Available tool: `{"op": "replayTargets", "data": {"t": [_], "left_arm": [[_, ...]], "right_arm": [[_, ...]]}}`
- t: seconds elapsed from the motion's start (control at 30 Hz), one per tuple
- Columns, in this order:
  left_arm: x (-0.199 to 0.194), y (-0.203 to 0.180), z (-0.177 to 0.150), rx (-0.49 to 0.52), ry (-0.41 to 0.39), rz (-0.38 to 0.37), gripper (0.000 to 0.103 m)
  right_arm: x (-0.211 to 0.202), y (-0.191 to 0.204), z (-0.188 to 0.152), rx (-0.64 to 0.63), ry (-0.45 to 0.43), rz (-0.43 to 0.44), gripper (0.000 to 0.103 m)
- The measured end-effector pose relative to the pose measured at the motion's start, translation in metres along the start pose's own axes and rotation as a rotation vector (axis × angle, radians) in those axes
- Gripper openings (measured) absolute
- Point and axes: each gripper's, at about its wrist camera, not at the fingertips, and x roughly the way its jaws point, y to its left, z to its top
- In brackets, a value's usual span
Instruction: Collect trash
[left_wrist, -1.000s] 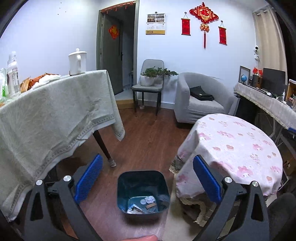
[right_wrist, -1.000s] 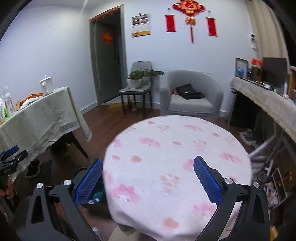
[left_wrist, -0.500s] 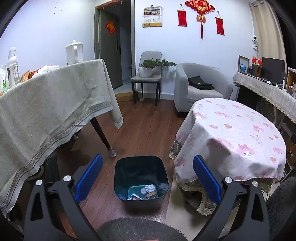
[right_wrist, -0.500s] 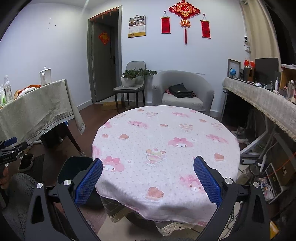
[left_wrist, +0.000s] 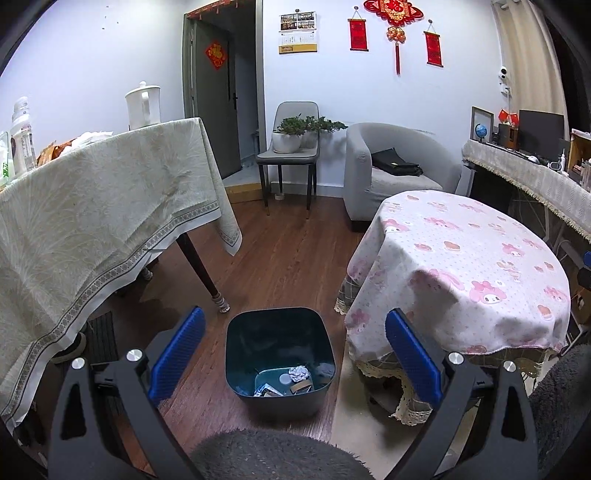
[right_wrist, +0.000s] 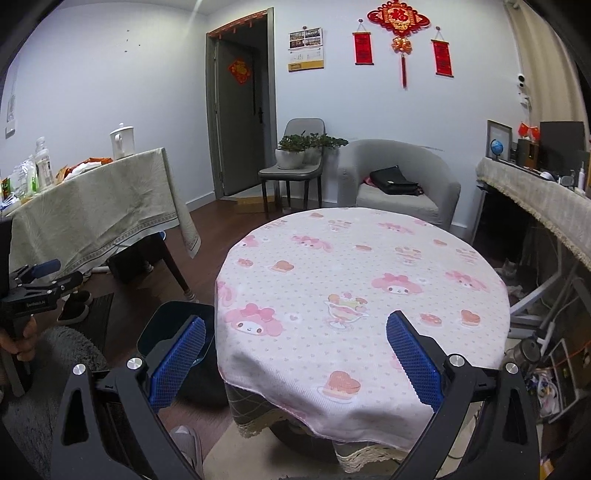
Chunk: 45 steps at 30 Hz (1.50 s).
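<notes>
On the wall ahead of you, the red knot ornament (right_wrist: 398, 15) carries a gold character, apparently 福. The left gripper (right_wrist: 62, 272) shows a small white brand line on its black body, too fine to read. Print on the calendar (right_wrist: 306, 50), scrolls (right_wrist: 363, 48), door diamond (right_wrist: 239, 71) and bottle (right_wrist: 43, 162) is illegible.

Grey armchair (left_wrist: 399, 173), potted plant (left_wrist: 290, 134)

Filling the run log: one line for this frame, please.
task: collect trash | left gripper: open, empty, above trash bin | right gripper: open, empty, over round table | bin: crumpled trash inside
</notes>
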Motion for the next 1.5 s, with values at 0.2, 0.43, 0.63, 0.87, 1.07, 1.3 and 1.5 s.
{"op": "replayTargets", "data": {"t": [0.2, 0.43, 0.63, 0.87, 1.07, 1.3, 1.5], "left_arm": [[0.0002, -0.0013, -0.0003, 0.009, 0.0, 0.003, 0.1], [0.0006, -0.0013, -0.0011, 0.007, -0.002, 0.006, 0.1], [-0.0001, -0.0027, -0.0014, 0.009, -0.004, 0.008, 0.1], [0.0001, -0.0027, -0.0014, 0.01, -0.003, 0.008, 0.1], [-0.0001, -0.0024, -0.0015, 0.009, -0.003, 0.008, 0.1], [-0.0001, -0.0023, -0.0014, 0.009, -0.003, 0.008, 0.1], [0.0001, -0.003, -0.0018, 0.008, 0.0, 0.007, 0.1]], "right_arm": [[0.0009, -0.0004, -0.0006, 0.013, -0.004, 0.004, 0.099], [0.0006, -0.0009, -0.0014, 0.013, -0.005, 0.004, 0.099], [0.001, -0.0009, -0.0013, 0.014, -0.004, 0.004, 0.1], [0.0008, -0.0005, -0.0014, 0.011, -0.003, 0.003, 0.099], [0.0008, -0.0003, -0.0016, 0.007, -0.002, 0.001, 0.099], [0.0007, -0.0004, -0.0015, 0.007, -0.002, 0.001, 0.099], [0.0009, -0.0003, -0.0014, 0.007, -0.002, 0.001, 0.1]]}}
